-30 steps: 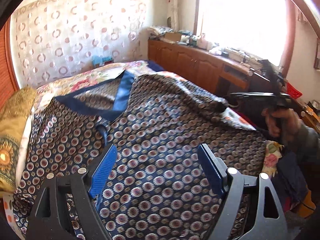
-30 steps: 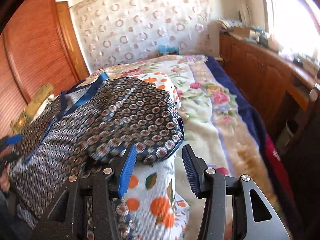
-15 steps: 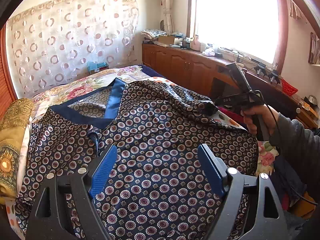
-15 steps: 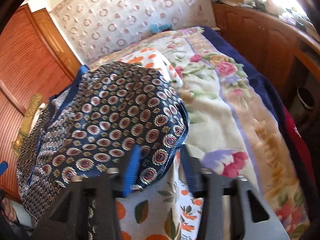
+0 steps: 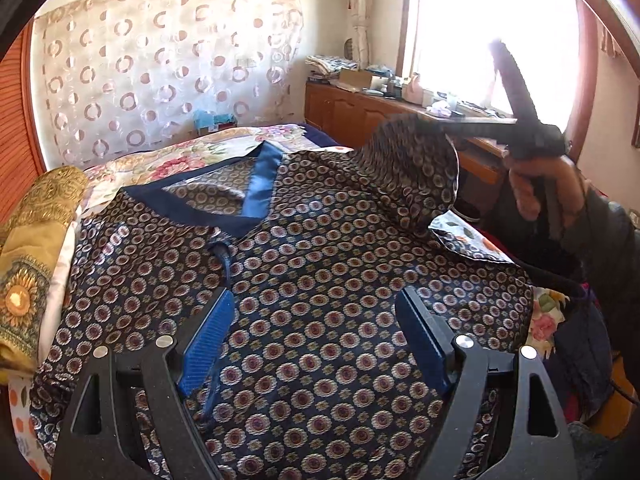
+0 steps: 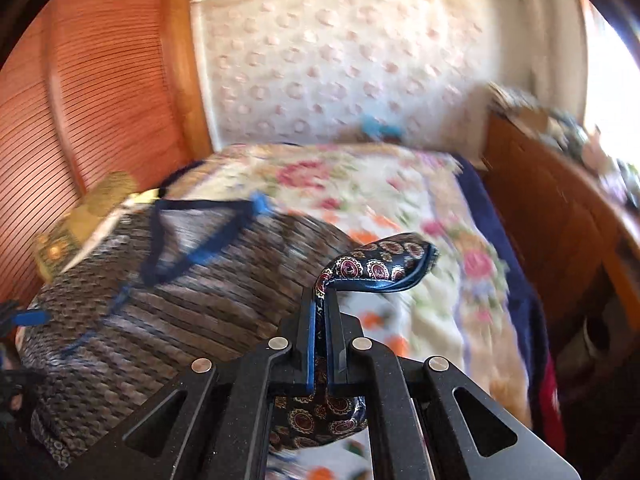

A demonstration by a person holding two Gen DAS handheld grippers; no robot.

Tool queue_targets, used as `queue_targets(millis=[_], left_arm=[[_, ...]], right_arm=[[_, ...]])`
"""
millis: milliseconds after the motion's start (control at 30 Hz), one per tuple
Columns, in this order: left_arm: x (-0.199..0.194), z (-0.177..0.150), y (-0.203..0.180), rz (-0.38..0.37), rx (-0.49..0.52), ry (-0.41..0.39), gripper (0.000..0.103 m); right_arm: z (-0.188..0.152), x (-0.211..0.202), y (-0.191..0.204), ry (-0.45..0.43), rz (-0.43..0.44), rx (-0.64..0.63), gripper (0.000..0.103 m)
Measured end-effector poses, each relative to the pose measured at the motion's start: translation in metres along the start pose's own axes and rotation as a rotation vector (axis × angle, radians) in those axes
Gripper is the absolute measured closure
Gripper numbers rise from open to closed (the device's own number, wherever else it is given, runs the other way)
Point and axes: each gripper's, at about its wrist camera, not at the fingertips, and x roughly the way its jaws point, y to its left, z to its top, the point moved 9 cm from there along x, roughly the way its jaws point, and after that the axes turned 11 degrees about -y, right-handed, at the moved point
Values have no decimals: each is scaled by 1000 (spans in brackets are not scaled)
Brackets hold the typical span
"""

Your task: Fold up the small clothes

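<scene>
A dark blue shirt patterned with small round medallions lies spread face up on the bed, its plain blue collar toward the far side. My left gripper hovers open over the shirt's lower middle, nothing between its blue pads. My right gripper is shut on the hem of the shirt's right sleeve, which it holds lifted off the bed. In the left wrist view that sleeve rises in a peak to the right gripper, held by a person's hand.
A floral blanket covers the bed, with an orange-print cloth under the shirt. A gold patterned cushion lies at the left edge. Wooden cabinets with clutter line the right side under the window. A louvred wooden door stands left.
My right gripper closed on the sleeve hem and lifted it up off the bed, raising the sleeve into a peak. My left gripper stayed open over the shirt.
</scene>
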Motion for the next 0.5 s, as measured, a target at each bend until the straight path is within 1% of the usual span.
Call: queue_targets(millis=[100,167,200,233,267,300,333,367,467,500], left_arm=[[-1,-2,10,12,-19,0,20],[-3,-2,15,19,-28,0,20],[-4,-3,17,22,-31,-1,20],[-5,-3,20,24,-33,-1,20],[-6,-4,22,27,-35,-2,20],[-7,-5,24,30,-38,-2,20],[-8,-5,27,34,-42,-3,20],[-9,-6,29,37,-45,-5,20],[-11,-7,38,47,-58,-9,20],[-11,-7,41,51,-62,-10,20]], right_arm=[[19,-2,54,-26,101,-82,100],[21,-5,86,-28,184,-113,99],[20,-6,99,-26,209,-130,91],[19,-6,109,-25,211,-147,76],[17,-4,114,-23,212,-157,69],[16,-4,117,-20,222,-153,58],[14,-4,116,-17,228,-144,56],[14,-2,113,-15,229,-135,56],[6,0,96,8,199,-123,56],[4,2,95,22,218,-131,56]])
